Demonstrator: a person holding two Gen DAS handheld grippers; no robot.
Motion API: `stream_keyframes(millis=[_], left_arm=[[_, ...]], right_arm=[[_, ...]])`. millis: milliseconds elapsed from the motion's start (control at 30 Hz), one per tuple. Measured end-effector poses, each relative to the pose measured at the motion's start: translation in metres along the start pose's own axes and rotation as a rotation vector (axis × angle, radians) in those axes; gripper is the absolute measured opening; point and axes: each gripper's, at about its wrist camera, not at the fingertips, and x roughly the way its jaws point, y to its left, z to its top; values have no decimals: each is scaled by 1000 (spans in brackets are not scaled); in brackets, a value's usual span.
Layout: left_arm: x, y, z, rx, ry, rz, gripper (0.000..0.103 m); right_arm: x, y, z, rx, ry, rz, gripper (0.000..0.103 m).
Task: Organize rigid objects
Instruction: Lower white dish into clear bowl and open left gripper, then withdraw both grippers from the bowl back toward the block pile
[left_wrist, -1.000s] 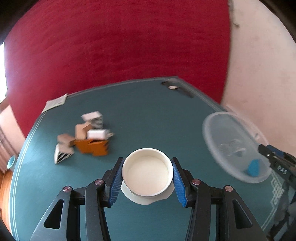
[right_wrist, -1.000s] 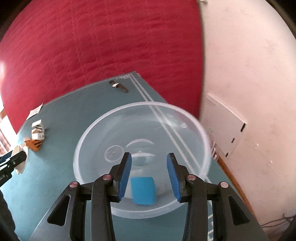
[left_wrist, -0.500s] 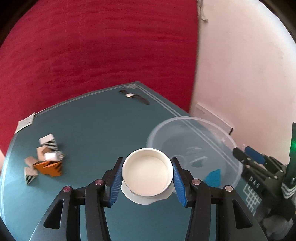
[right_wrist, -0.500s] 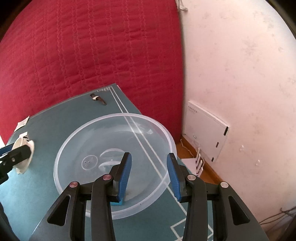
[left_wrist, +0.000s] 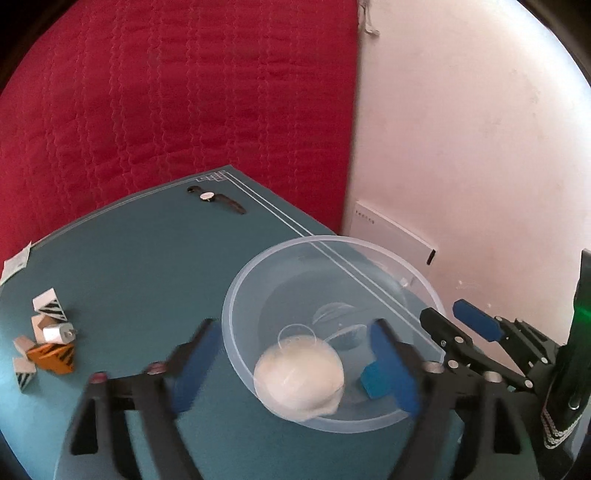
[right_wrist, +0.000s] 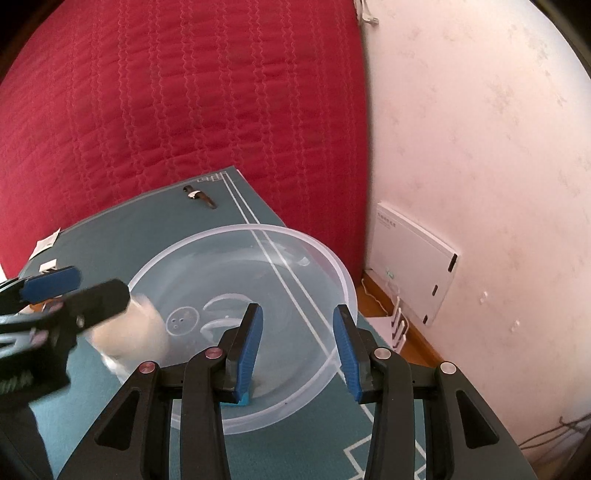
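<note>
A: Status, L to R. Far left of the teal table mat (left_wrist: 147, 266)?

B: Cluster of small blocks (left_wrist: 46, 341): striped white, plain tan, one orange w/ black stripes, plus a small white cylinder (left_wrist: 57, 333). All grouped close, well apart from the bowl. Paper tag (left_wrist: 14, 263) at the mat's left edge.

A: Left gripper (left_wrist: 295, 363)?

B: Jaws wide apart, blurred; they have just been opening. The white cup (left_wrist: 299, 380) sits between them but the pads do not press it. Cup is blurred too, inside the clear plastic bowl (left_wrist: 417, 284), at its near-left wall. Cannot tell if it rests on the bowl floor.

A: Other contents?

B: Blue block (left_wrist: 373, 378) in the bowl, right of the cup, partly behind the left gripper's right finger.

A: Rear of mat?

B: Wristwatch (left_wrist: 216, 197) lying flat near the far corner, apart from everything.

A: Right gripper (right_wrist: 297, 345)?

B: Parted, nothing between the pads. Held over the bowl's near rim; blue block shows just under its left fingertip (right_wrist: 245, 376). In the left-wrist view it sits at the bowl's right side.

A: Far right?

B: Pale wall (right_wrist: 480, 147) w/ a white flat box (right_wrist: 413, 266) leaning on it; red quilted backdrop (right_wrist: 184, 110) behind the table.
</note>
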Motion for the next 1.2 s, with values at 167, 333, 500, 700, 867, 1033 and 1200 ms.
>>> stream_keyframes(millis=[167,333,500,700,867,1033,1200], left_arm=[[2,10,-3,-19,6,34,89],[-2,19,-5,-39,-4,73,92],[-7,23,-8,-32,-32,113,102],[-12,36,-12,-63,-31,144,102],[-14,57,-15,-111,-22,173,102],[-16,75,-20,-142,-17,209,102],[-22,98,-24,-181,-23,262,102]], right_arm=[[1,2,0,-4,3,0,41],[2,6,1,-25,3,-2,41],[-1,9,-1,-39,-2,-6,41],[-4,19,-2,-71,-24,-7,42],[-7,31,-4,-98,-27,4,42],[-10,44,-3,-118,-36,15,50],[-13,65,0,-151,-53,49,54]])
